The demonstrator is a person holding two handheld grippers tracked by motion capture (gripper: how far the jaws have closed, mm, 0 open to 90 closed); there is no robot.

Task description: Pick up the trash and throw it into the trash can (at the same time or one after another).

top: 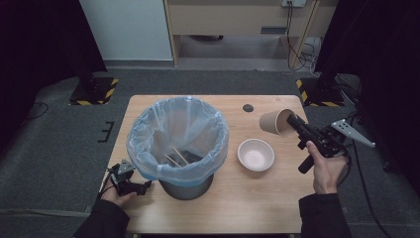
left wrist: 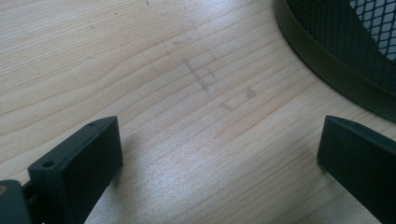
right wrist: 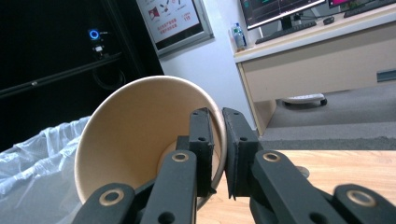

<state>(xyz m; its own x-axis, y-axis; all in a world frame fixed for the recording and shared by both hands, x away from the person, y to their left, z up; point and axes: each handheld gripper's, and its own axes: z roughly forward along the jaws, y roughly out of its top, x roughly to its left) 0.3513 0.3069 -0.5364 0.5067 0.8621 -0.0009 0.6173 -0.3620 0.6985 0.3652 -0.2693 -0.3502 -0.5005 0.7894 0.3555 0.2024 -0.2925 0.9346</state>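
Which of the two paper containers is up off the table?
The brown paper cup, tipped on its side and pinched by its rim in the right gripper. The white paper bowl sits upright on the table, untouched.

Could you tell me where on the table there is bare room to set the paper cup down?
Bare wood lies between the white bowl and the table near edge, and behind the bowl beside the dark round spot. The lined bin crowds the left half; the left claw sits beside it.

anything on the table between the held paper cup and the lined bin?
Yes: the white bowl sits on the table between the paper cup, gripped at its rim by the right gripper, and the bin, in the high view.
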